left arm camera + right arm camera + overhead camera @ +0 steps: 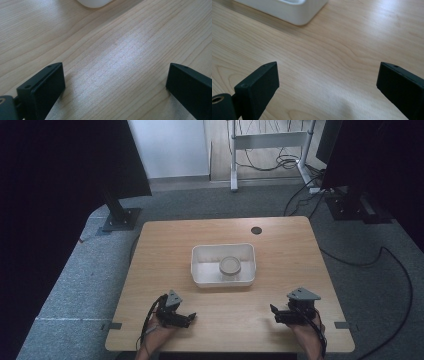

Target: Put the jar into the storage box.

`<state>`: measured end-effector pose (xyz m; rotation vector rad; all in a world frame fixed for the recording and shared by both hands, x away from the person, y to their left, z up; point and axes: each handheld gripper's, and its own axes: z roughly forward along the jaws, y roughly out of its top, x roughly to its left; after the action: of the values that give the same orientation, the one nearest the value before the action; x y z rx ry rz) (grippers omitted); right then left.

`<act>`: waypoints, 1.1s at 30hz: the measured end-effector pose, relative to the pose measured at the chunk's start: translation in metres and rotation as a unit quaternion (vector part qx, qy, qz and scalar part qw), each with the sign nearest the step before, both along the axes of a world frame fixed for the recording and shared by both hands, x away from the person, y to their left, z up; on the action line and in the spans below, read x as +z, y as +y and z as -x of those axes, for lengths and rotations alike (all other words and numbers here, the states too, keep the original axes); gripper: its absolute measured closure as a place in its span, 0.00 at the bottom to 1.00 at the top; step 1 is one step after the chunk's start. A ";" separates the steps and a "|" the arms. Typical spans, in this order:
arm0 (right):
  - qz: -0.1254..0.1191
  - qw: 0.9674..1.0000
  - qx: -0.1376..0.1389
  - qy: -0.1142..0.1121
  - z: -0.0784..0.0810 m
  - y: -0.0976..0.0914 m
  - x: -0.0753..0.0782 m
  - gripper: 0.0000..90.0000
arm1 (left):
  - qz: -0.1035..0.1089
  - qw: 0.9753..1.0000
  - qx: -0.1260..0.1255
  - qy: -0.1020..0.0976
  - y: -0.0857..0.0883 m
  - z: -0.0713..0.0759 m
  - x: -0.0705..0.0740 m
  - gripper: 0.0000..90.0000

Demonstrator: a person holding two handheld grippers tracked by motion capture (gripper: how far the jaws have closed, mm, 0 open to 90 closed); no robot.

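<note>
The left claw [191,318] and right claw [273,311] rest low in the frame on the wooden worktop [280,245], jaws spread wide, nothing held. The white tub [200,270] with a round jar [230,265] inside sits mid-frame, well apart above both claws.

A white tray [198,270] on the wooden table [280,245] — a round jar [230,266] inside.

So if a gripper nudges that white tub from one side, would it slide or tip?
The white tub looks low and wide with a flat base, so it probably slides on the smooth wooden table rather than tipping. It seems light and stiff; the round container inside may shift.
</note>
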<state>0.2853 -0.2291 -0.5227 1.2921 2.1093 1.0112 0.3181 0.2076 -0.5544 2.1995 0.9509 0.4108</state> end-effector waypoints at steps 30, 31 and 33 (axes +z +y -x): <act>0.002 0.998 -0.028 0.050 0.026 -0.025 -0.032 0.05 | 0.000 1.000 0.001 0.000 0.000 0.000 0.000 0.02; 0.003 0.998 -0.028 0.052 0.026 -0.025 -0.033 0.05 | 0.000 1.000 0.001 0.000 0.000 0.000 0.000 0.02; 0.004 0.998 -0.028 0.055 0.027 -0.025 -0.034 0.05 | 0.000 1.000 0.001 0.000 0.000 0.000 0.000 0.02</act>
<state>0.2587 -0.2540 -0.5564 1.4247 2.1430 0.9263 0.3179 0.2074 -0.5544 2.1982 0.9529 0.4119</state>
